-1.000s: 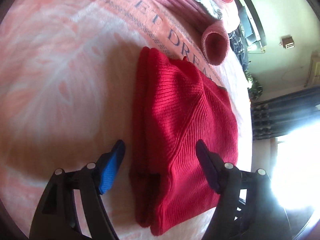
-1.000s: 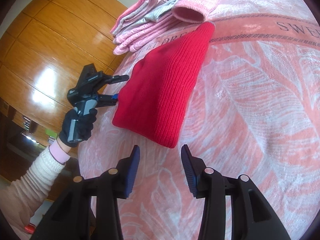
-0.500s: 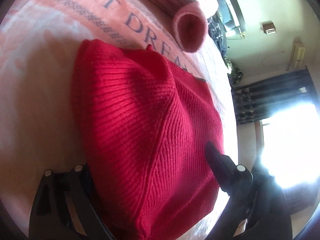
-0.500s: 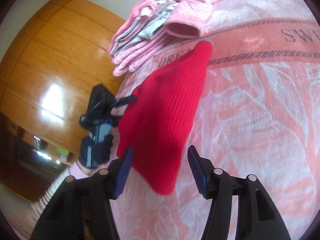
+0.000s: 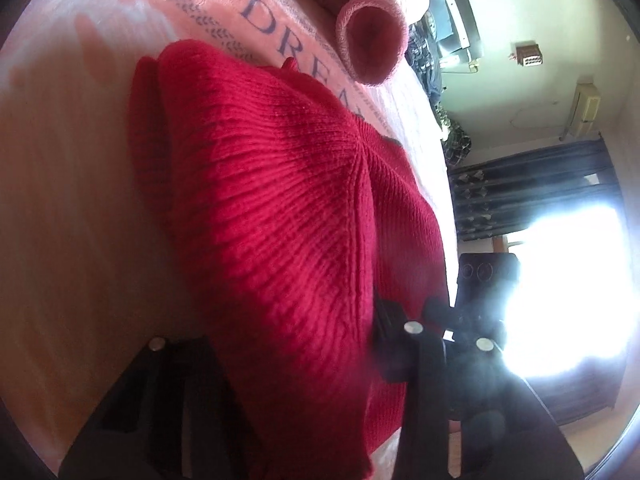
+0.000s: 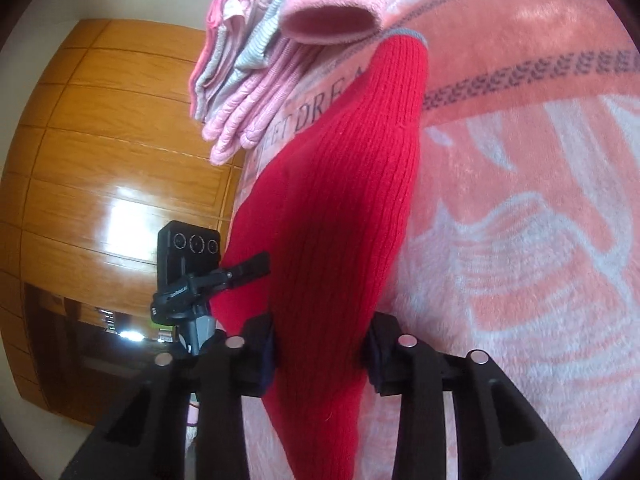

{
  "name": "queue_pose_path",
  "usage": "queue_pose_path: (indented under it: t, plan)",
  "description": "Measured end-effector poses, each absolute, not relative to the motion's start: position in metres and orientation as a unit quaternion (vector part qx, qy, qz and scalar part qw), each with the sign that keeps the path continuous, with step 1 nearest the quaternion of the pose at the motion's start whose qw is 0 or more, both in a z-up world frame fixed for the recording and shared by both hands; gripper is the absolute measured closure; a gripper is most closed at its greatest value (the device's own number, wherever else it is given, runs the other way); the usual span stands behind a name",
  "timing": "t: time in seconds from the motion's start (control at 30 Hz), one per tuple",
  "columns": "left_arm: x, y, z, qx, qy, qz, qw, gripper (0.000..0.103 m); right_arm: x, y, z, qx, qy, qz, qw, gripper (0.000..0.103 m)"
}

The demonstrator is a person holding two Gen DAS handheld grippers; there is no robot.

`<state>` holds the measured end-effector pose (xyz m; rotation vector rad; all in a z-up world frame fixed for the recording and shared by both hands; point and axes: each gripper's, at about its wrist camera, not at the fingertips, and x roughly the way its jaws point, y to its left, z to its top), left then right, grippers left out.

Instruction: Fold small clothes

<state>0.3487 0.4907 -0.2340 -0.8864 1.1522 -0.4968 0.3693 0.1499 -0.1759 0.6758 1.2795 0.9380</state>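
Your left gripper straddles the near end of the red knit garment: the cloth bulges up between its two black fingers and hides their tips, so you cannot tell from its own camera whether the pads pinch the knit. In your right wrist view the left gripper shows at the garment's left edge, one thin black finger lying over the red cloth, the other hidden beneath or behind it. Your right gripper stands partly open, its jaws set either side of a narrow band of the garment; the blue pads sit against or just beside the knit on both sides, and whether they press it cannot be told.

The pink blanket carries dark printed letters. "DREA" reads in the left view, running under the garment's far edge; "DRE" with letters before it reads in the right view. A band of small leaf marks runs alongside the lettering.

The garment lies on the blanket, stretching away from both grippers, its far end with a grey trim reaching the mouth of a rolled pink fleece piece. Beside that sits a pile of folded pink and grey clothes. A wooden panelled wall stands behind the left gripper
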Motion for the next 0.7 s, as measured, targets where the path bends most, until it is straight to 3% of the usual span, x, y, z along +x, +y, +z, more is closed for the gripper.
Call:
queue_pose_path:
  t: [0.43, 0.7]
  plan:
    - [0.327, 0.343, -0.19, -0.412, 0.523, -0.307, 0.68, 0.069, 0.318, 0.018, -0.1, 0.282, 0.538, 0.394, 0.69, 0.07]
    - [0.313, 0.258, -0.203, -0.352, 0.563, -0.31, 0.68, 0.069, 0.275, -0.054, -0.139, 0.282, 0.561, 0.353, 0.694, 0.069]
